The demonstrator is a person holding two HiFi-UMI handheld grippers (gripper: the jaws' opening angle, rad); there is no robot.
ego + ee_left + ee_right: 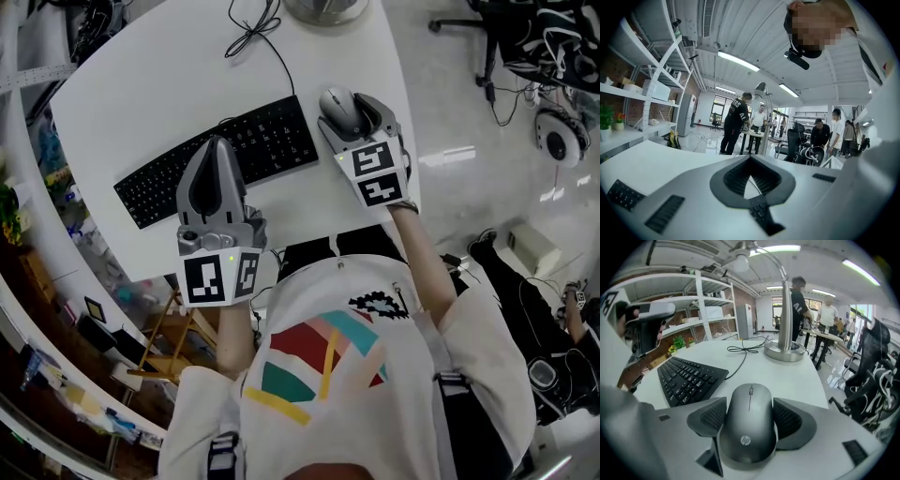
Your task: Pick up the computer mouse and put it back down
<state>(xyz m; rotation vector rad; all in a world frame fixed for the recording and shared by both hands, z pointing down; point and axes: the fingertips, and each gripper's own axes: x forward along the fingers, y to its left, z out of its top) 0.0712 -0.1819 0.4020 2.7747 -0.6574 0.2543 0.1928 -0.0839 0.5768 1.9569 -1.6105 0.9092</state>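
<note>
A dark grey computer mouse (337, 102) (749, 427) sits at the right end of the white table (169, 84), beside the keyboard. My right gripper (349, 117) (750, 416) straddles it from behind, one ribbed pad against each side of its body, so it is shut on the mouse. Whether the mouse rests on the table or hangs just above it is unclear. My left gripper (217, 145) (751, 158) hovers over the keyboard's near edge, its tips together and holding nothing.
A black keyboard (262, 141) (686, 378) lies at an angle left of the mouse. Behind it stand a round metal lamp base (326, 9) (784, 351) and a looped black cable (258, 33). The table's right edge (405, 112) is close to the mouse. Several people stand far off.
</note>
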